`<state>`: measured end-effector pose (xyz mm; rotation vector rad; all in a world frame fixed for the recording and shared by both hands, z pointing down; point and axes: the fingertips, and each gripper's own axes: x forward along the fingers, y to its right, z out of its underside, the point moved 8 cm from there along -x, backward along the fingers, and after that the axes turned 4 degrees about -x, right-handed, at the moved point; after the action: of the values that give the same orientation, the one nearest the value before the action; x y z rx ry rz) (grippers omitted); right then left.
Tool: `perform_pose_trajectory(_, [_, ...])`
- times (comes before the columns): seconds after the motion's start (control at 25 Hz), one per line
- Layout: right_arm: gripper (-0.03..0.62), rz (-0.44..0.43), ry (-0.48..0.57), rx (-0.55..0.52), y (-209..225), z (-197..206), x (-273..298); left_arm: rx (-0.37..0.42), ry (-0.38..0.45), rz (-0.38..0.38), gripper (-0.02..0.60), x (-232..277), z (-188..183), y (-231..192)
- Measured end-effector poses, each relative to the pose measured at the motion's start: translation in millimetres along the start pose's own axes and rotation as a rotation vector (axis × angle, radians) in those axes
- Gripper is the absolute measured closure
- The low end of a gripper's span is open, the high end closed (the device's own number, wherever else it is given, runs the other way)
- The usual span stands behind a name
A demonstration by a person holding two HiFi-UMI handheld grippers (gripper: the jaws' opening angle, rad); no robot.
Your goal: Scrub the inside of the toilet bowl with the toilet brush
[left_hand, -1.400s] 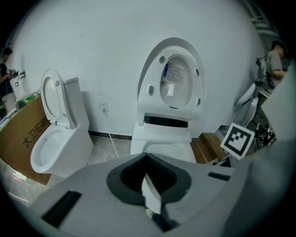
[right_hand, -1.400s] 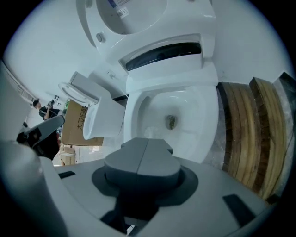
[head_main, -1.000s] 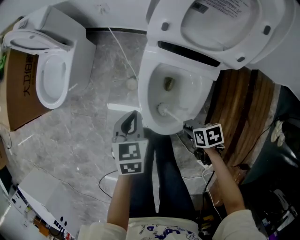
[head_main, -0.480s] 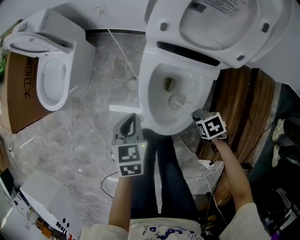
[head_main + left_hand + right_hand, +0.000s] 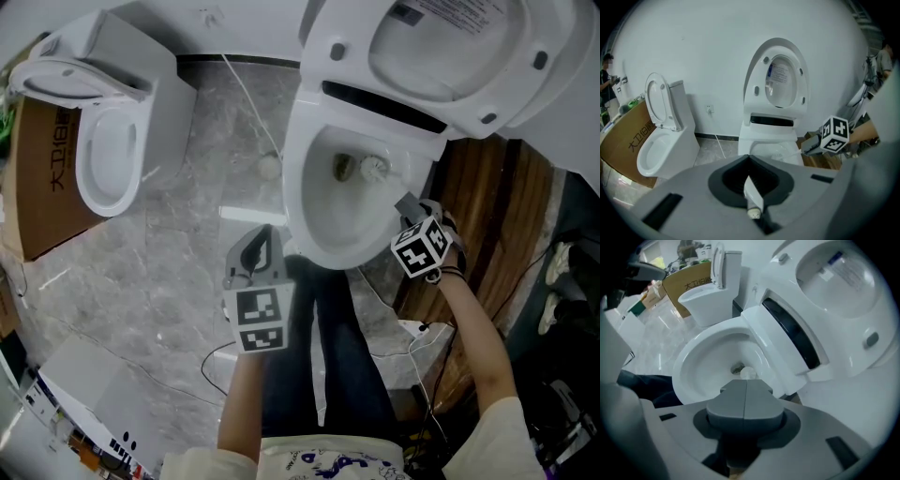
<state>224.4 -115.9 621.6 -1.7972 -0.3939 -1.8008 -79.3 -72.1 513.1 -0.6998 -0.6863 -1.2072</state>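
The white toilet bowl (image 5: 317, 208) stands open, its lid and seat (image 5: 450, 56) raised. The toilet brush's white head (image 5: 373, 167) is inside the bowl, beside the dark drain (image 5: 343, 167). Its thin handle runs back to my right gripper (image 5: 409, 208), which is shut on it just outside the bowl's right rim. In the right gripper view the shut jaws (image 5: 746, 383) hide the handle, and the brush head (image 5: 748, 373) shows just beyond them in the bowl (image 5: 705, 363). My left gripper (image 5: 262, 239) hangs in front of the bowl, shut and holding nothing (image 5: 749, 157).
A second white toilet (image 5: 103, 155) stands at the left with a cardboard box (image 5: 42, 187) beside it. Wooden boards (image 5: 487, 225) lean right of the bowl. Cables (image 5: 375, 352) lie on the marble floor. White boxes (image 5: 75, 394) sit at the lower left.
The brush head has swept from the bowl's near wall up to its far right side by the drain. My right gripper moved up and right with it. The left gripper stayed put.
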Motion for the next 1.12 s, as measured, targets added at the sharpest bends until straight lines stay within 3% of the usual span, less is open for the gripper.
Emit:
perform_pose_trajectory(0.16, [0.424,0.083,0.006,-0.107,-5,-3,1,0.001,0.001,-0.004,0.580,-2,1,-3])
perform_pose_trajectory(0.28, [0.424,0.078,0.003,-0.104,-10,-4,3,0.000,0.003,-0.006,0.580,-4,1,-6])
perform_pose_trajectory(0.52, [0.424,-0.023,0.057,0.123,-3,-8,-7,0.000,0.023,-0.011,0.580,-10,-2,-10])
perform_pose_trajectory(0.84, [0.424,0.013,0.153,0.349,-7,-20,-62,-0.010,0.063,-0.002,0.580,-27,-16,-9])
perform_pose_trajectory(1.12, [0.424,0.011,0.219,0.481,-18,-33,-127,-0.009,0.132,0.007,0.580,-63,-50,-1])
